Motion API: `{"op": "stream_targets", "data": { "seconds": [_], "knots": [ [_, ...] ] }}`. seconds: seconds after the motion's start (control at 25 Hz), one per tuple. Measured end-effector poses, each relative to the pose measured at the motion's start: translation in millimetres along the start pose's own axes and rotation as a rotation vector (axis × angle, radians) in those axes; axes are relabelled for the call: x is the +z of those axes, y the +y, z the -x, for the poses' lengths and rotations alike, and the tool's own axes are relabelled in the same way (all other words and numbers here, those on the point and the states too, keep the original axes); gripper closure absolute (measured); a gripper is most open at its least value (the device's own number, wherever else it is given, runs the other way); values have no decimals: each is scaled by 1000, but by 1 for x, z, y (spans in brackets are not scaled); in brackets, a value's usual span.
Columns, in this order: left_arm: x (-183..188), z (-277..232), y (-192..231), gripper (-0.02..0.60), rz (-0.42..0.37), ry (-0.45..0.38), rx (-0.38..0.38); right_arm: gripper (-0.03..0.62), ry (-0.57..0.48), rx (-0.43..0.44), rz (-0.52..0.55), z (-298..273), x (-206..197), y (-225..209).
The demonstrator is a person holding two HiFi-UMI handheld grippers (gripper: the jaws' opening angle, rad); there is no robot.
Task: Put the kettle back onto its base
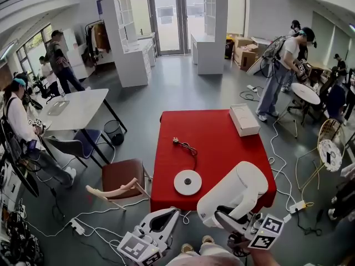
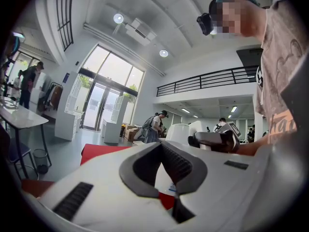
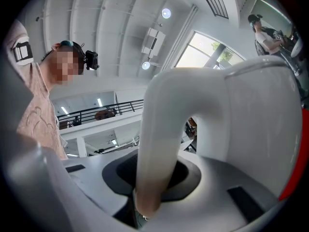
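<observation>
I'm mid-carry: my right gripper (image 1: 227, 216) is clamped on the handle (image 3: 154, 144) of the kettle (image 1: 236, 190). The kettle hangs tipped over at the near right corner of the table (image 1: 211, 132), not yet on the base (image 1: 187, 182), which lies flat by the front edge to the kettle's left. My left gripper (image 1: 173, 212) sits low with its tips together and nothing in it. Next, I judge, I must stand the kettle upright, centre it over the base and lower it straight down until it seats.
</observation>
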State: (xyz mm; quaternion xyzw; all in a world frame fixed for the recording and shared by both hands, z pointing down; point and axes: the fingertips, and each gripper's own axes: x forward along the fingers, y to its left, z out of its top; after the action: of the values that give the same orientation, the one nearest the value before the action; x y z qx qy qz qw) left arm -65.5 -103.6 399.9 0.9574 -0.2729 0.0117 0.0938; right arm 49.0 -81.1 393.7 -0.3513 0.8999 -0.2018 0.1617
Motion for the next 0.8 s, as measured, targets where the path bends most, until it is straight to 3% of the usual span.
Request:
{"op": "stream_targets", "data": {
  "seconds": [0.8],
  "knots": [
    [-13,-35,10,583,41,13,44,494,45,68,-17,-35,17,-49]
  ]
}}
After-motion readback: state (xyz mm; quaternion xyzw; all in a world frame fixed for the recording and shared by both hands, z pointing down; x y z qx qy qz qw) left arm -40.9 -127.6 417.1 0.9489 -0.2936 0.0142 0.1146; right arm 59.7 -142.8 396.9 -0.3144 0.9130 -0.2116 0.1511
